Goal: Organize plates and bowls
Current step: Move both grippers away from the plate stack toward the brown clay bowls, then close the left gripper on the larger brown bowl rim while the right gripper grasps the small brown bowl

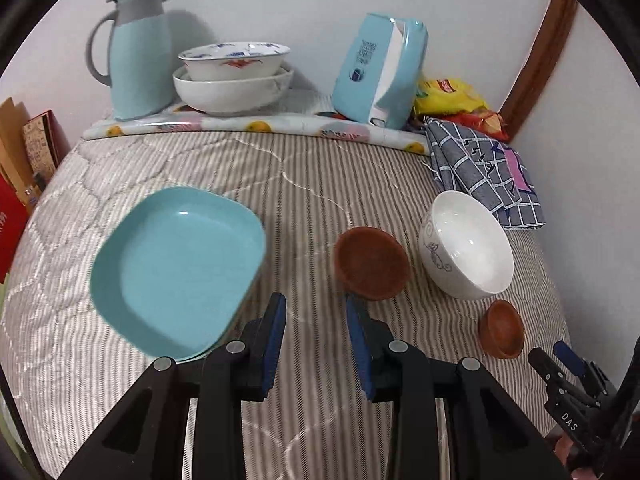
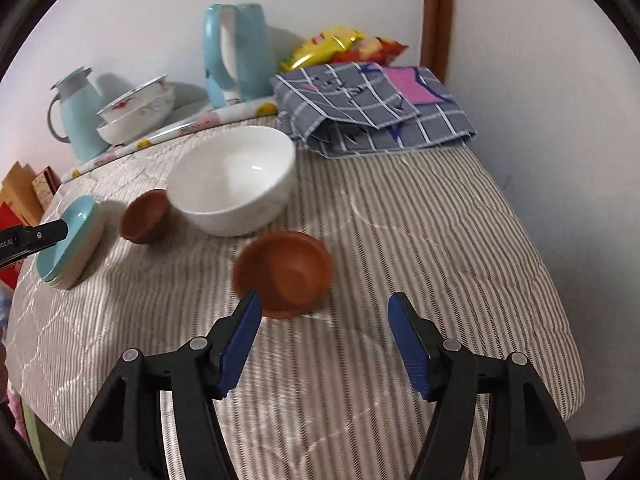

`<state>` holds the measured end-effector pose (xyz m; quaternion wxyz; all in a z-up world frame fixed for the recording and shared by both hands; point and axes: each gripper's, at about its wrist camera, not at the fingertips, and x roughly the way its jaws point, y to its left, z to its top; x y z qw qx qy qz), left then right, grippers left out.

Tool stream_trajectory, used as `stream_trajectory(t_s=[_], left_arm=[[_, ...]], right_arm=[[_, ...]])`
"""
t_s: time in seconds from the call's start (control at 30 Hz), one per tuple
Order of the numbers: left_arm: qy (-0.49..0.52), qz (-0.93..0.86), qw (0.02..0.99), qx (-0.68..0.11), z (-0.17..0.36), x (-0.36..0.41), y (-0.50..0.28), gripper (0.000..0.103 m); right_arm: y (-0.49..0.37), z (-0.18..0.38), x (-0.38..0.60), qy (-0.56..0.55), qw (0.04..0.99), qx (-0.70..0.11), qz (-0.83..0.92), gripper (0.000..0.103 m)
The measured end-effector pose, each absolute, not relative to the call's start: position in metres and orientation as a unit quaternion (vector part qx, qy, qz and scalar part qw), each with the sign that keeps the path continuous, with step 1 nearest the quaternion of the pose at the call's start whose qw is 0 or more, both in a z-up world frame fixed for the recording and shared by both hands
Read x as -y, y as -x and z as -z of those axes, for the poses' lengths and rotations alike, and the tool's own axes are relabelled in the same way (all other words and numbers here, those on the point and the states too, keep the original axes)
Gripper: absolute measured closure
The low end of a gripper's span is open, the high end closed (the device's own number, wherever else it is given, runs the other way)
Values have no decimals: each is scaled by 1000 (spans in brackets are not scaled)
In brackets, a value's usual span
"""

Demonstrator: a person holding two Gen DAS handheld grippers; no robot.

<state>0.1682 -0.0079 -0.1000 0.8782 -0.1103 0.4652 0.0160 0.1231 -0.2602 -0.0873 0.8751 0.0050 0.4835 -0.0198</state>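
Note:
On the striped bedcover a teal square plate (image 1: 176,272) lies to the left of my left gripper (image 1: 316,320), whose jaws stand narrowly apart with nothing between them. A brown bowl (image 1: 372,262) sits just ahead of its right finger. Beyond that stands a white bowl (image 1: 466,244), and a smaller brown bowl (image 1: 502,328) lies near my right gripper (image 1: 554,358). In the right wrist view my right gripper (image 2: 324,312) is open, with that brown bowl (image 2: 284,272) just past its left fingertip, not between the pads. The white bowl (image 2: 232,184), the other brown bowl (image 2: 146,216) and the stacked teal plates (image 2: 72,240) lie further left.
Along the back wall stand a teal jug (image 1: 132,56), two nested white bowls (image 1: 232,76) and a teal tissue box (image 1: 380,72) on a floral mat (image 1: 256,124). Snack bags (image 1: 448,96) and a checked cloth (image 1: 480,168) fill the right corner. Boxes (image 1: 36,152) stand at the left edge.

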Motion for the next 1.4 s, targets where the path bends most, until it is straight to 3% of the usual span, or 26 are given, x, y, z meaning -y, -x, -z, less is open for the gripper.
stream_trajectory(t_s=[0.17, 0.3, 0.53, 0.83, 1.1, 1.23, 1.4], left_arm=[[117, -10, 870, -480, 114, 19, -187, 73], [122, -7, 863, -490, 124, 24, -201, 62], [121, -10, 857, -501, 138, 30, -221, 62], [115, -17, 847, -519, 158, 36, -239, 63], [126, -8, 843, -523, 165, 36, -246, 80], [132, -13, 841, -524, 167, 34, -249, 87], [135, -7, 844, -519, 163, 33, -247, 91]], right_arm=[[-137, 101, 274, -27, 870, -492, 19, 40], [-149, 110, 276, -34, 865, -501, 13, 44], [-162, 122, 277, -40, 858, -513, 4, 47], [-171, 132, 277, -51, 851, -523, -5, 61], [-174, 135, 276, -58, 847, -529, -12, 74], [-175, 135, 273, -60, 845, -532, -22, 86], [-174, 132, 266, -50, 849, -526, -16, 89]])
